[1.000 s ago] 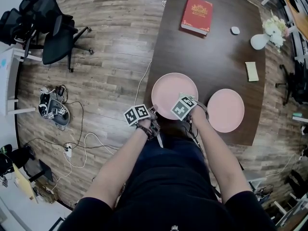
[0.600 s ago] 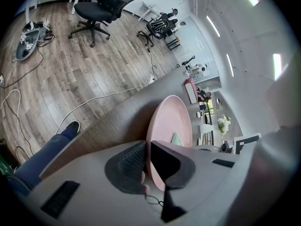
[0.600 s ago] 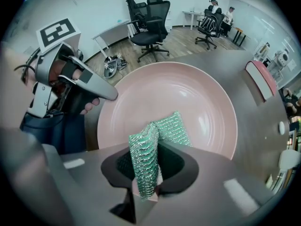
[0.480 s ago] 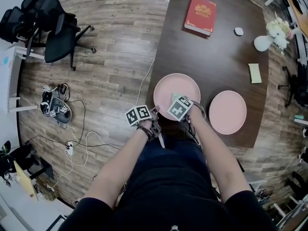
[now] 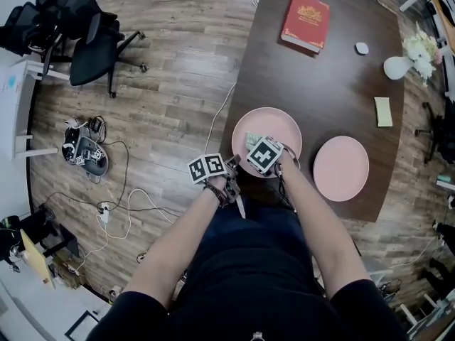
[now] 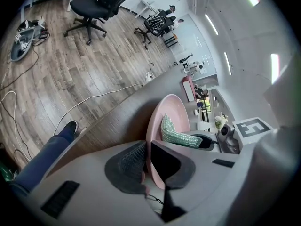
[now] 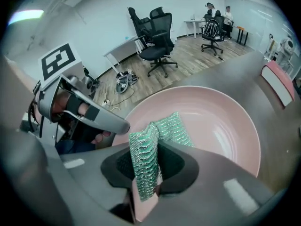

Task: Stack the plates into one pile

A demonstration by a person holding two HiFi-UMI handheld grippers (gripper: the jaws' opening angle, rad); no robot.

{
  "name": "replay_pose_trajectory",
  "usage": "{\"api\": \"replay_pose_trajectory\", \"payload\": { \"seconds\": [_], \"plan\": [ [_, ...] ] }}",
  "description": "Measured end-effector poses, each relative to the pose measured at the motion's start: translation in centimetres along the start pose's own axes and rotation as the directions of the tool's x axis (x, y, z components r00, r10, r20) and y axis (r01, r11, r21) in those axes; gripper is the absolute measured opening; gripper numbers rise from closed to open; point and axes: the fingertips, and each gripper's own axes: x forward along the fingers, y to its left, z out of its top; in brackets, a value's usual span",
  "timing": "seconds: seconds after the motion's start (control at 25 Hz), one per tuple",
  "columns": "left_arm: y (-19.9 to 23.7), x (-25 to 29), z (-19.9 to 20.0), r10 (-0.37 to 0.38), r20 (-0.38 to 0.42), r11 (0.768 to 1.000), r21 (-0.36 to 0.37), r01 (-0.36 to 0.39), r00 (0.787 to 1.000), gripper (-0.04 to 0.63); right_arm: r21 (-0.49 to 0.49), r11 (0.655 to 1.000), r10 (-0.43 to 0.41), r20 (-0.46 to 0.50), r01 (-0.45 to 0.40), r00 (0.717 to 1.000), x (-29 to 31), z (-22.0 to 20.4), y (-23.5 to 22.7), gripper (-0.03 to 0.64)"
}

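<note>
Left gripper [image 6: 147,149] clamped near rim of pink plate [image 5: 274,123]; right gripper [image 7: 157,133], jaws apart. Judged stiff, slick, breakable; rim grip suited.

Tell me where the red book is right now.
In the head view, the red book lies on the table, at its far end, left of a small white disc.

2 plates lie along the worktop's [image 5: 320,84] near edge. The left plate [image 5: 277,121] is by the near left corner and the right plate [image 5: 341,168] is beside it, apart. A book [image 5: 306,21] lies toward the far edge. A vase [image 5: 397,67] and a notepad [image 5: 383,111] sit along the right edge. The left hand-held gripper [image 6: 146,149] straddles the left plate's near left rim, and the right hand-held gripper [image 7: 155,149] its near rim.
</note>
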Motion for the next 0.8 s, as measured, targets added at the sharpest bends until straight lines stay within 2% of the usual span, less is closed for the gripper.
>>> {"api": "replay_pose_trajectory", "payload": {
  "seconds": [0.32,0.52,0.8],
  "plan": [
    [-0.1,0.0,-0.1,-0.026,-0.022,1.0,0.002,0.026,0.999,0.026,0.053,0.997,0.046,0.11,-0.052,0.993,0.4,2.5,0.4,0.087],
    [-0.1,0.1,-0.2,-0.027,-0.03,1.0,0.012,0.028,0.999,0.026,0.07,0.994,0.07,0.145,-0.081,0.987,0.7,3.3,0.8,0.087],
    [-0.2,-0.1,-0.1,-0.023,-0.029,1.0,0.019,0.023,0.999,0.026,0.175,0.973,0.108,0.246,-0.154,0.963,0.3,4.3,0.7,0.089]
  ]
}}
